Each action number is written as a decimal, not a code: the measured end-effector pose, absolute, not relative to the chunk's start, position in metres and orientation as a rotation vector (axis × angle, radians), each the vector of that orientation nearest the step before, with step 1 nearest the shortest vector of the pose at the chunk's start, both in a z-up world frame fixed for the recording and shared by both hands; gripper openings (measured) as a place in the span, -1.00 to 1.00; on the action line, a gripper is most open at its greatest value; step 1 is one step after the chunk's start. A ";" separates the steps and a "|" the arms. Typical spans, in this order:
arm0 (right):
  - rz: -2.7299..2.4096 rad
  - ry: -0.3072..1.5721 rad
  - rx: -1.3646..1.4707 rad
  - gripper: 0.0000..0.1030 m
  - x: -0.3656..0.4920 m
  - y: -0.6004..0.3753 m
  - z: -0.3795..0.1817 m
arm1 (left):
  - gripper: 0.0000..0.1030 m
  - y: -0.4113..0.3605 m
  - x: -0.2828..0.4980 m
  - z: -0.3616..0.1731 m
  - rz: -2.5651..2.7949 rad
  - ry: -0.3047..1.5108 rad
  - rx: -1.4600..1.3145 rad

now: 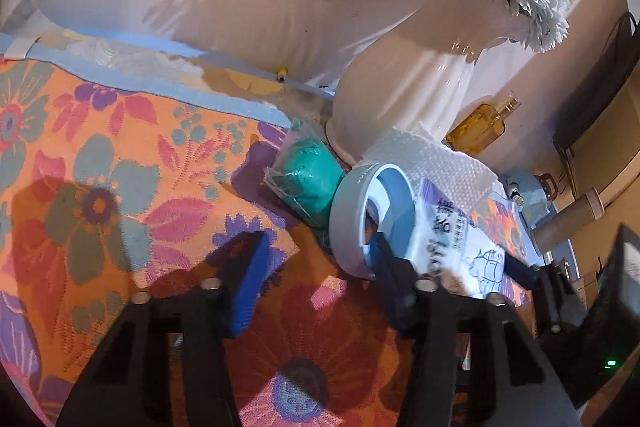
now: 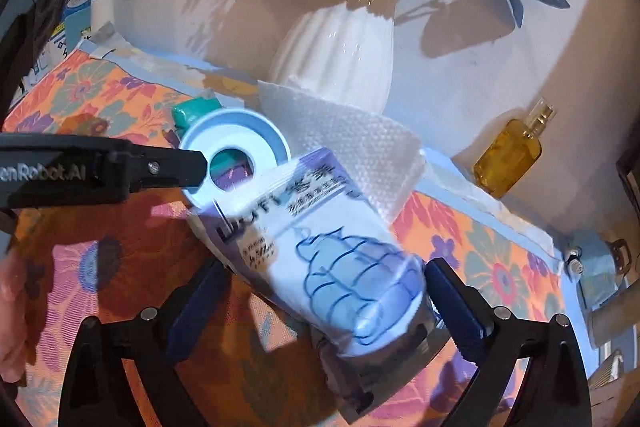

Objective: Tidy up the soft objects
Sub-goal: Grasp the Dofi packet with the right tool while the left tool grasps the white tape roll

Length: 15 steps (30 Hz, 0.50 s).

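Observation:
A soft white and purple tissue pack (image 2: 332,259) with a blue drawing lies on the floral tablecloth between the fingers of my open right gripper (image 2: 320,301); the pads stand apart from its sides. It also shows in the left wrist view (image 1: 452,247). A pale blue ring-shaped container (image 2: 236,135) lies on its side just behind it. My left gripper (image 1: 320,259) is open, its right finger at the ring's (image 1: 372,211) rim. A green soft item in a clear bag (image 1: 308,175) lies behind the ring. A white paper towel (image 2: 352,143) lies under the pack.
A white ribbed vase (image 2: 340,55) with flowers stands at the back by the wall. An amber spray bottle (image 2: 508,155) stands to its right. The floral tablecloth (image 1: 100,187) spreads to the left. Books (image 2: 80,7) stand at the far left.

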State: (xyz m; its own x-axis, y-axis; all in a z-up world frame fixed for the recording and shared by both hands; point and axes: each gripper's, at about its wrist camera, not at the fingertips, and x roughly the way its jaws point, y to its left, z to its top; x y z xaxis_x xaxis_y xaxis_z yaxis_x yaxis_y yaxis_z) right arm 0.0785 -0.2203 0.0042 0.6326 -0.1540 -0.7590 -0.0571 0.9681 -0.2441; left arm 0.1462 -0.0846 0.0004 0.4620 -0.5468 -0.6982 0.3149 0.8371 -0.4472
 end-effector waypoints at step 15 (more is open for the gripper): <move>-0.083 0.864 0.003 0.09 0.008 -0.238 0.022 | -0.77 -0.054 0.078 0.019 -0.564 0.934 -0.199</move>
